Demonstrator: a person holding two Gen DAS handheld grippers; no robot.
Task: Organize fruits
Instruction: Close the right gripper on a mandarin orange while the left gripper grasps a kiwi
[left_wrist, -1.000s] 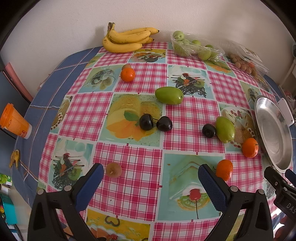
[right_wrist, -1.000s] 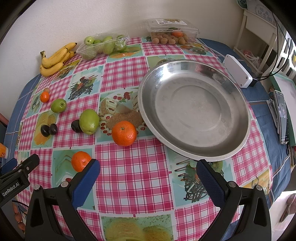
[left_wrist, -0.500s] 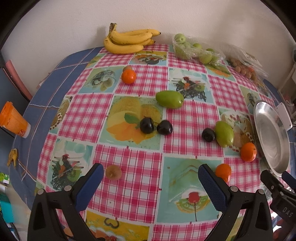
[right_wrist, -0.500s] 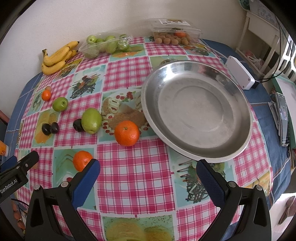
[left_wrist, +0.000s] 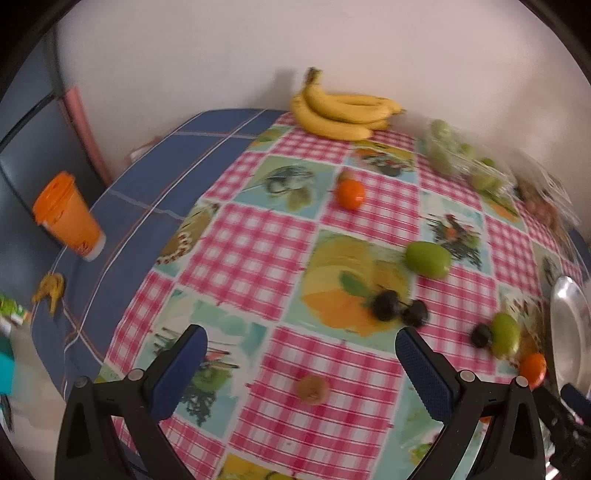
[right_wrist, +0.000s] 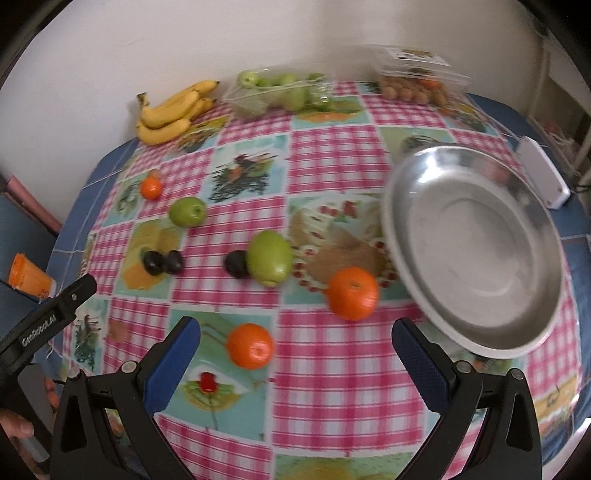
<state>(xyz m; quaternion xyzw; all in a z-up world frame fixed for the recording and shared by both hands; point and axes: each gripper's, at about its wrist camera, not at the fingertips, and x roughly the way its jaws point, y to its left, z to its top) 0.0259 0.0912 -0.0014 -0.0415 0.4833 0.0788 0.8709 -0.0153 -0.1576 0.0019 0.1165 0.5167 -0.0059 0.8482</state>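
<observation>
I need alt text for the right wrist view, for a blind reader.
An open right gripper hovers over a checked fruit-print tablecloth, with an orange between its fingers. An empty metal plate sits right; another orange, green fruits and bananas lie beyond.

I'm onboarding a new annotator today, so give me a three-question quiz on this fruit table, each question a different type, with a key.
1. True or false: the metal plate already holds fruit.
2. Multiple choice: what lies touching the large green fruit near the plate? A) a banana B) a dark plum C) an orange cup
3. Short answer: how many oranges lie loose on the tablecloth in the right wrist view?

Key
1. False: the plate is bare.
2. B.
3. Three: one beside the plate, one just ahead of the right gripper at, and a small one far off near the bananas at.
</observation>
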